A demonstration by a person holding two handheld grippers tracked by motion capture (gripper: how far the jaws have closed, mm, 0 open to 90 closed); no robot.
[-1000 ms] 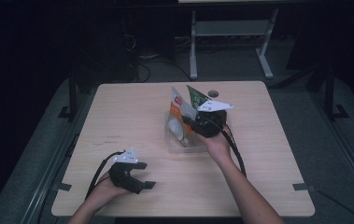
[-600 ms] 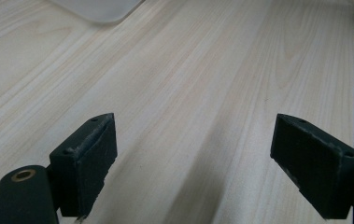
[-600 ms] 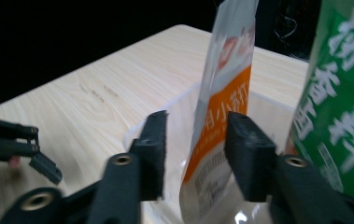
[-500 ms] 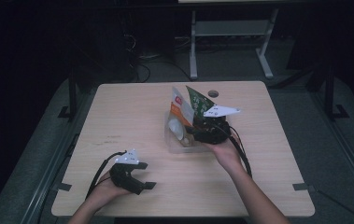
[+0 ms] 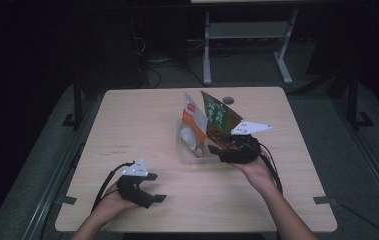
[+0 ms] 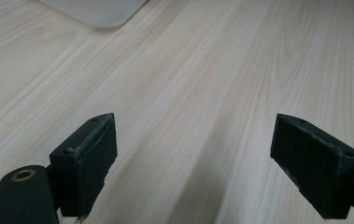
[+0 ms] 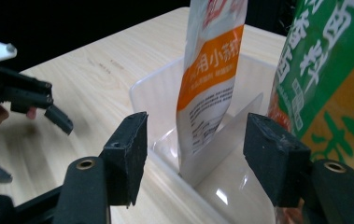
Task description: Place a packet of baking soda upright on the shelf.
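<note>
A clear plastic bin (image 5: 184, 156) stands mid-table with an orange-and-white pouch (image 5: 192, 117) and a green pouch (image 5: 218, 114) upright in it. My right gripper (image 5: 218, 150) sits low at the bin's near right corner. Its jaws have just been opening. In the right gripper view it (image 7: 197, 123) is open, and the orange-and-white pouch (image 7: 209, 84) stands beyond the pads, behind a clear divider. The green pouch (image 7: 324, 70) rises at the right, by the right pad. My left gripper (image 5: 156, 187) rests open at the front left, over bare wood (image 6: 193, 140).
The wooden table (image 5: 137, 125) has a dark round hole (image 5: 228, 100) near its far edge. A corner of the bin (image 6: 95, 9) shows ahead of the left jaws. The left gripper (image 7: 25, 95) lies far off across the tabletop. A metal stand (image 5: 242, 30) is behind the table.
My right gripper has drawn back from the top of the green pouch toward the near edge and now sits lower at the bin's corner. The left hand has stayed put.
</note>
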